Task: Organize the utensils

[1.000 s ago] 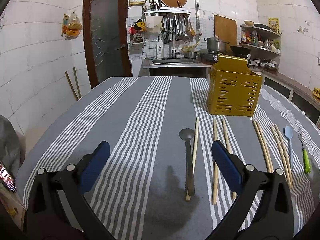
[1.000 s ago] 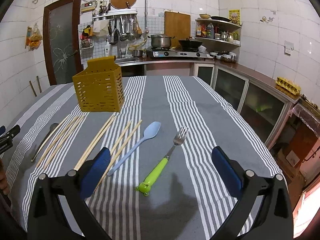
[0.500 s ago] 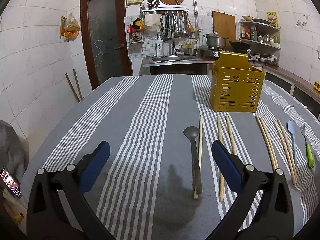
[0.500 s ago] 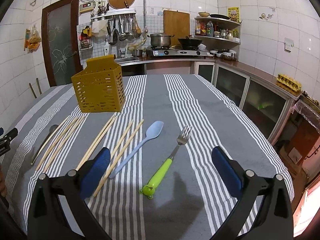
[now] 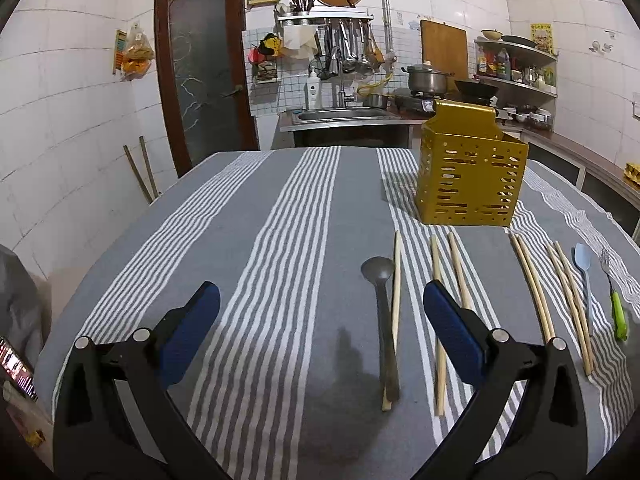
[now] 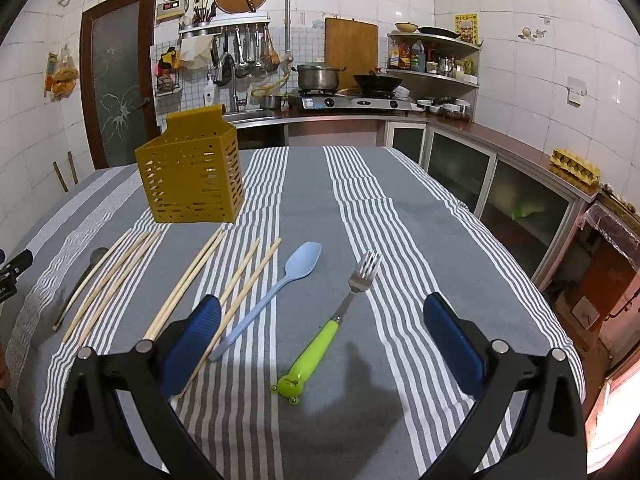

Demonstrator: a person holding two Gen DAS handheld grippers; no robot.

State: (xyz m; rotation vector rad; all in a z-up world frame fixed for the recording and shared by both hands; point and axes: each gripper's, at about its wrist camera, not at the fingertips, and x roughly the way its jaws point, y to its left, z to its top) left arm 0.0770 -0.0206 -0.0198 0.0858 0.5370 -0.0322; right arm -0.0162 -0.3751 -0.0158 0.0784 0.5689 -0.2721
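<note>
A yellow perforated utensil holder (image 5: 470, 178) (image 6: 192, 184) stands upright on the striped tablecloth. Before it lie several wooden chopsticks (image 5: 438, 320) (image 6: 186, 280), a grey spoon (image 5: 384, 312) (image 6: 80, 280), a light blue spoon (image 5: 584, 272) (image 6: 276, 292) and a green-handled fork (image 5: 616, 312) (image 6: 332, 324). My left gripper (image 5: 320, 304) is open and empty, above the cloth, with the grey spoon lying between its fingers. My right gripper (image 6: 320, 316) is open and empty, with the fork between its fingers.
The table (image 6: 420, 216) is round, its edge falling away at right and front. Behind are a sink (image 5: 340, 114), a stove with a pot (image 6: 320, 76) and shelves (image 6: 436, 60). A door (image 5: 204, 72) stands at the back left.
Both grippers have drawn back and risen slightly, so the utensils sit a little farther ahead. Nothing on the table has moved.
</note>
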